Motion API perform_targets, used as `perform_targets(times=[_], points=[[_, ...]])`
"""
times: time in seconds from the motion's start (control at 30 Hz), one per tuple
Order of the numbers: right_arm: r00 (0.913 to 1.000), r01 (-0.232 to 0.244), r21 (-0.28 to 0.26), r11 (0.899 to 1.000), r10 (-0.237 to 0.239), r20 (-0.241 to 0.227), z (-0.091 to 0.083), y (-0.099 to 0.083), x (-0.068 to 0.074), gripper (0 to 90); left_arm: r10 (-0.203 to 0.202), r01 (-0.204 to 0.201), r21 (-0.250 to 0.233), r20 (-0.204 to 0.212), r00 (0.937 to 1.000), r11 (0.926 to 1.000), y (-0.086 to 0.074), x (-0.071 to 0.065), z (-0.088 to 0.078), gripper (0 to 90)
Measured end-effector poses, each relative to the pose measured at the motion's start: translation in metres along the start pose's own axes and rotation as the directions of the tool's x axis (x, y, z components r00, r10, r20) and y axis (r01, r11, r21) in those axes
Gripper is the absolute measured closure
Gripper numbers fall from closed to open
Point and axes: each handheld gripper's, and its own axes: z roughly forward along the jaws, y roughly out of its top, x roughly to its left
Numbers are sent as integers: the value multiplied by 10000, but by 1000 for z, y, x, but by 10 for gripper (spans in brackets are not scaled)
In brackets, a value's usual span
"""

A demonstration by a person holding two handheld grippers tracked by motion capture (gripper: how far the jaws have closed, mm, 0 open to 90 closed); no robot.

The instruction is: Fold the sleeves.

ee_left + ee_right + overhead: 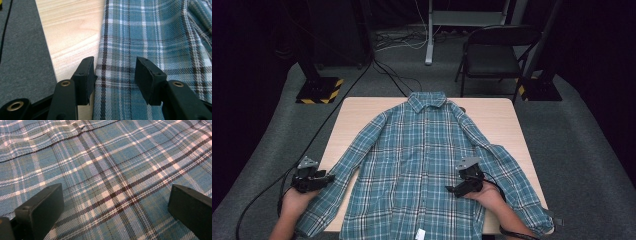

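With the shirt (422, 165) flat on the tabletop (352, 112), the left gripper (115, 75) straddles the lower-left sleeve edge unclenched and the right gripper (115, 202) hovers released, so pinching comes next.

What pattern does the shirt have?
The shirt is teal plaid with white and dark stripes; right gripper view.
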Motion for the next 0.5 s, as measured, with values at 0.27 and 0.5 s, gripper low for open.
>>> perform_targets(times=[0.27,0.5], points=[[10000,1,0,10000,-1,-1,0,0,0,0,217,-216,-115,53,9998,9997,-2,-1,-1,595],[10000,0,-1,10000,0,-1,0,0,0,0,483,-478,-169,349,9982,9987,-2,-3,-1,770]])
